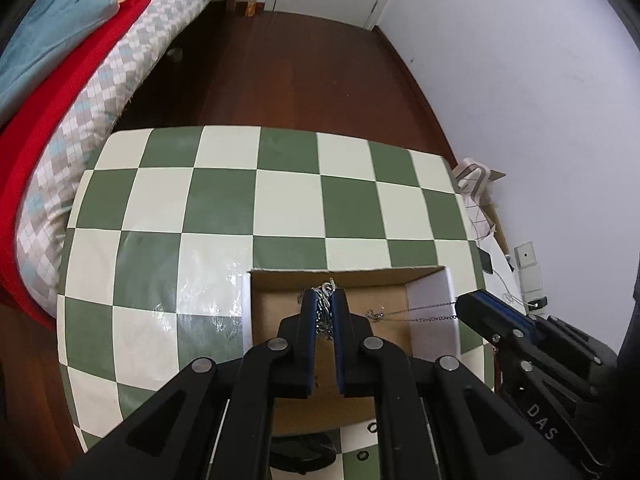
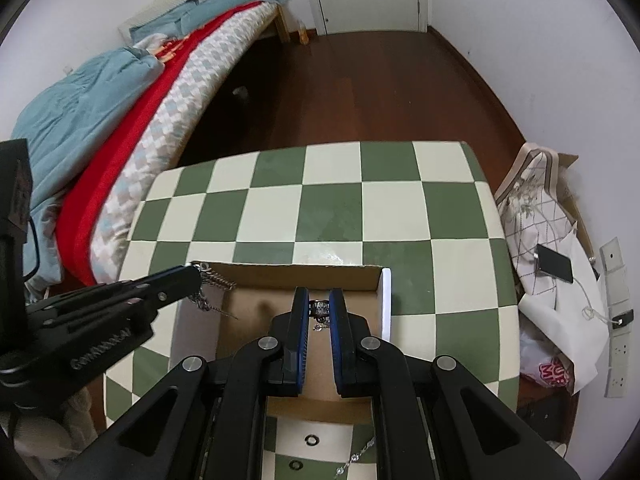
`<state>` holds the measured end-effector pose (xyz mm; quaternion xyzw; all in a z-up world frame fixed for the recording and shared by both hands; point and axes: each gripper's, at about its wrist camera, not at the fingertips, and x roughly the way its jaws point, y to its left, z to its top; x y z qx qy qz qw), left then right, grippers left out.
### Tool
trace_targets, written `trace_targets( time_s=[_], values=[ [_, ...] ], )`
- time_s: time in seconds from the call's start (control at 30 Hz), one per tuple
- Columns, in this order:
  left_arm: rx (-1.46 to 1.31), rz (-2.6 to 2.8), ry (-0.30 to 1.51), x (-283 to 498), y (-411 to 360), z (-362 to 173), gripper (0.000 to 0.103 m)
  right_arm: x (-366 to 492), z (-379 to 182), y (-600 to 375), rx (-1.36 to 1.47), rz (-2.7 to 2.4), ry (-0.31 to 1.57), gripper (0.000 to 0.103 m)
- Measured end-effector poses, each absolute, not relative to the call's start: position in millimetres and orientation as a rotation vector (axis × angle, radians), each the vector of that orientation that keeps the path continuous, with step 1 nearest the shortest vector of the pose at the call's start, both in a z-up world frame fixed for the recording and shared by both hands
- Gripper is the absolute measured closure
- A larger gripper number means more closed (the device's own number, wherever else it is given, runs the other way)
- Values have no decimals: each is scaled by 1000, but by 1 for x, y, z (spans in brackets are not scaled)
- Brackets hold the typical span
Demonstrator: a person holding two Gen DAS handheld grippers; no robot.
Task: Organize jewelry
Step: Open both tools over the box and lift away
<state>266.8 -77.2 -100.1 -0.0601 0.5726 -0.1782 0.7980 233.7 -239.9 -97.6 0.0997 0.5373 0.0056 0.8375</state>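
Over the open cardboard box (image 1: 424, 304) on the checkered desk (image 1: 224, 200), the left hand-held gripper (image 1: 324, 300) pinches a bunched silver chain (image 1: 325, 312) between nearly closed fingers. The right hand-held gripper (image 2: 320, 306) clamps a small ring (image 2: 320, 307), a thin necklace (image 1: 420, 314) stretching from its tip into the box.

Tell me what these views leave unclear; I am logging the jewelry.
- Left wrist view: the chain is mostly hidden between the left tool fingers.
- Right wrist view: the ring in the right tool is too small to detail.
- Rings on the table are partly hidden by the tool's frame.
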Motion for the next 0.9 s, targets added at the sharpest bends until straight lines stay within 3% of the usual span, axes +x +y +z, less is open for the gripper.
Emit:
trace_targets(
  time_s=[0.23, 0.3, 0.33, 0.37, 0.43, 0.5, 0.53, 0.57, 0.63, 0.9],
  values=[
    [-101, -329, 1232, 274, -77, -94, 94, 247, -110, -241, 207, 7, 1205, 91],
    [-68, -297, 1218, 272, -76, -91, 88, 245, -109, -238, 194, 3, 1215, 78],
    [-53, -286, 1210, 270, -76, -89, 76, 244, -108, -238, 190, 0, 1216, 65],
    [-44, -278, 1199, 269, -74, -88, 56, 242, -108, -238, 186, -3, 1218, 55],
    [-25, -248, 1167, 264, -70, -83, 34, 239, -105, -237, 175, -17, 1218, 52],
    [-6, -228, 1139, 259, -67, -81, 33, 234, -104, -236, 156, -34, 1223, 49],
    [18, -210, 1130, 256, -65, -80, 29, 231, -104, -235, 142, -48, 1228, 40],
    [43, -186, 1112, 252, -63, -79, 19, 229, -105, -234, 129, -61, 1233, 26],
    [71, -164, 1086, 245, -59, -80, 2, 220, -108, -232, 93, -94, 1244, 9],
    [111, -90, 1069, 214, -41, -94, 0, 191, -125, -236, 78, -165, 1260, 0]
  ],
)
